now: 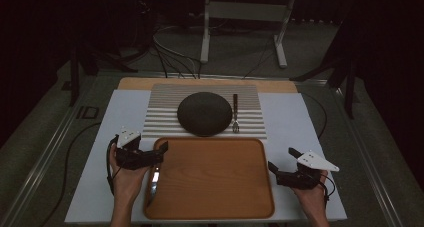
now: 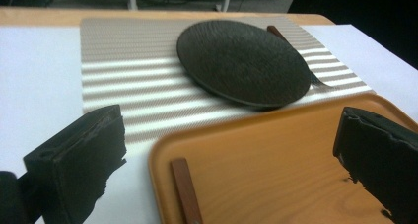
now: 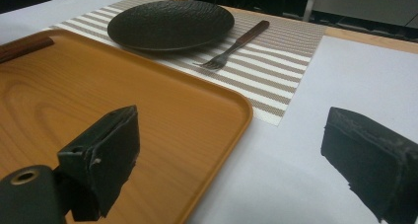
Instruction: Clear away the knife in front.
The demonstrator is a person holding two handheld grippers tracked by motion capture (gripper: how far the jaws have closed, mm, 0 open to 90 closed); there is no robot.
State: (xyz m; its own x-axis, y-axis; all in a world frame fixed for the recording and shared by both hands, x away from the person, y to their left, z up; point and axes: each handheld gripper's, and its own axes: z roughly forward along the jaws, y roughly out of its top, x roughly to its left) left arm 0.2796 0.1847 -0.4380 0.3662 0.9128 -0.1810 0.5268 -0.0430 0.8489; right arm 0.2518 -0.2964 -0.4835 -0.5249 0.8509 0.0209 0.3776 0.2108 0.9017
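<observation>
Hovering: the left claw (image 1: 161, 152) is held with jaws apart and empty above the orange wooden tray's (image 1: 215, 207) left edge.
Knife: the brown-handled steel table knife (image 1: 154, 179) lies just below that claw, inside the rim.
Right claw (image 1: 281, 164): held spread and empty beside the tray.
Advice: the handle should be straddled squarely before closing.

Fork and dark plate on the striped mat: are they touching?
Apart. The right gripper view shows the fork beside the dark plate, with a strip of the striped mat plainly visible between them.

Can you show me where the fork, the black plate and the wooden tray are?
fork (image 3: 231, 45): right gripper view, on its neck.
black plate (image 1: 204, 113): high view, its middle.
wooden tray (image 1: 215, 174): high view, its bare floor.
</observation>
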